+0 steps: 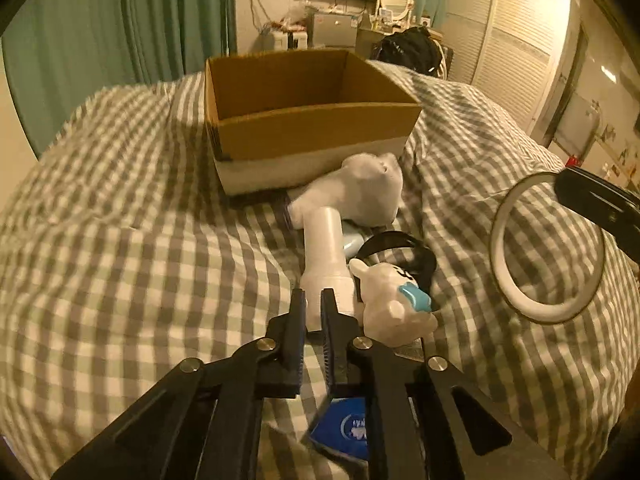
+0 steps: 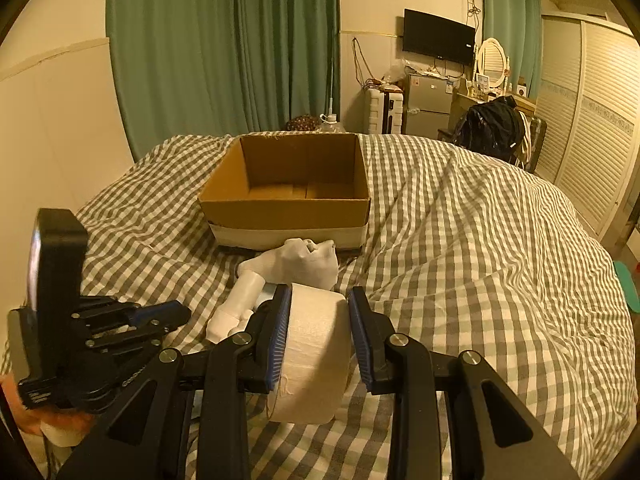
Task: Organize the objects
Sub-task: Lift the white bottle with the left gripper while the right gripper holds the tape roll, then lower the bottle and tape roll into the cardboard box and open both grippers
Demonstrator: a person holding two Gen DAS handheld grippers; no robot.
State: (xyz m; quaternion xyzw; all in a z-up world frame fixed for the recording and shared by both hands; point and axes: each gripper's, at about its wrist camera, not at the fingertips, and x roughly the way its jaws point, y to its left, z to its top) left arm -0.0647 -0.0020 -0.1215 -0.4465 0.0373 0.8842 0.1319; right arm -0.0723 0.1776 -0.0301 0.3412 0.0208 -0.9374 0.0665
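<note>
An open cardboard box (image 1: 304, 120) stands on the checked bed; it also shows in the right wrist view (image 2: 288, 204). In front of it lie a white sock bundle (image 1: 360, 192), a white bottle (image 1: 326, 256), a black band (image 1: 400, 248) and a white toy figure (image 1: 392, 304). My left gripper (image 1: 314, 300) is nearly shut, its tips at the bottle's near end; I cannot tell whether it grips. My right gripper (image 2: 318, 300) is shut on a roll of white tape (image 2: 312, 356), held above the bed; the roll also shows in the left wrist view (image 1: 548, 248).
A blue packet (image 1: 348, 428) lies under the left gripper. The checked duvet (image 2: 480, 260) covers the bed. Green curtains (image 2: 224, 40), a small fridge (image 2: 428, 104), a chair with a black bag (image 2: 492, 128) and louvred wardrobe doors (image 2: 592, 120) stand beyond the bed.
</note>
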